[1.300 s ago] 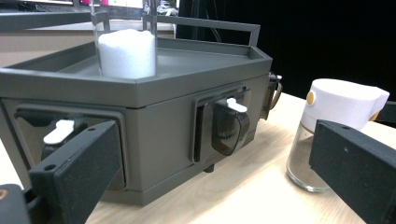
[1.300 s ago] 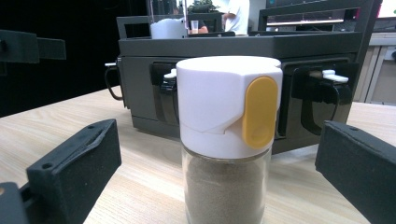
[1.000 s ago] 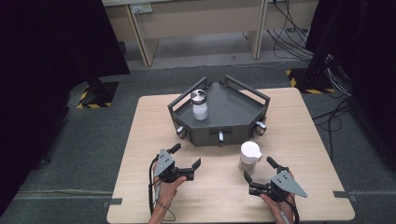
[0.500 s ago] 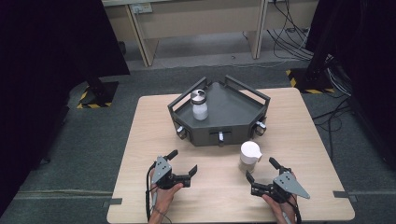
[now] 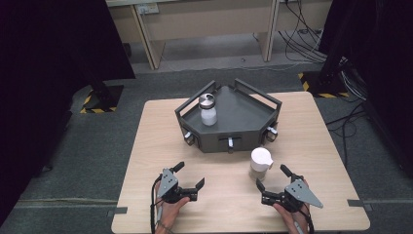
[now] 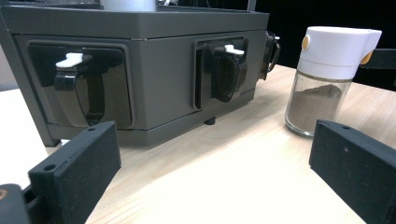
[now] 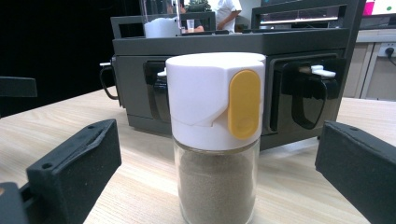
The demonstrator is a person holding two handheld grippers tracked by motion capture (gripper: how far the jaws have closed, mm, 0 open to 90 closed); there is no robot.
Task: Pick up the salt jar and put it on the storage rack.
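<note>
Distance from each gripper to the spice jar is what decides the coming move, and the right gripper plainly has the advantage. From above, the jar stands upright on the wooden surface, just in front of the grey rack and a little to the right of its middle drawer handle. The right gripper rests on the surface just behind and slightly to the right of the jar, with its fingers spread wide and aimed up the table toward it. In the right gripper view the jar sits almost dead centre between the two black fingers, not yet between them in depth as far as I can judge, its white cap and yellow tab facing the camera and brown powder filling the glass below.

The left gripper lies well apart from the jar, toward the left front of the surface, fingers likewise wide and holding nothing. In the left gripper view the jar appears off to the right, beyond the right-hand finger, so this hand would have to swing across to reach it.

The jar's long axis is vertical, so a straight forward push by the right hand would, in my judgement, bring the fingers to either side of the glass body. A second jar with a metal cap stands on top of the rack, far from both hands.
</note>
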